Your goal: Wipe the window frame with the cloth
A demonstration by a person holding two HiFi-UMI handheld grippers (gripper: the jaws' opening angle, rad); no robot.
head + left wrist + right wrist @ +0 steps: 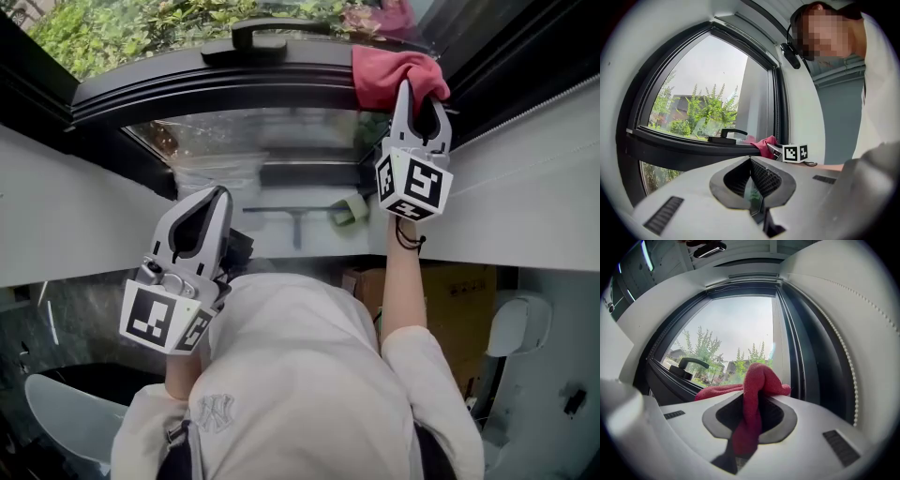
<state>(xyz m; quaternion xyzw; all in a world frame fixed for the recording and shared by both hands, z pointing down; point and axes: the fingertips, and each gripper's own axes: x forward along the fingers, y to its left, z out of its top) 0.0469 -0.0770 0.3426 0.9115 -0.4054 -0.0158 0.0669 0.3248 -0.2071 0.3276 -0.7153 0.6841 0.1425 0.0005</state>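
Observation:
A red cloth (389, 73) lies bunched on the dark window frame (216, 89) near its right corner. My right gripper (422, 94) is raised to the frame and shut on the red cloth (754, 385), which drapes down between its jaws; the right gripper (752, 397) points at the pane beside the frame's upright. My left gripper (220, 194) is held lower and to the left, away from the frame, with its jaws together and nothing in them. In the left gripper view, the left gripper (751, 160) faces the window frame (670, 146), with the cloth (764, 143) and the right gripper's marker cube beyond.
A black window handle (262, 37) sits on the frame left of the cloth. Below, on the sill, lie a squeegee (295, 217) and a green roll (350, 210). White wall reveals flank the window. A cardboard box (459, 300) stands lower right.

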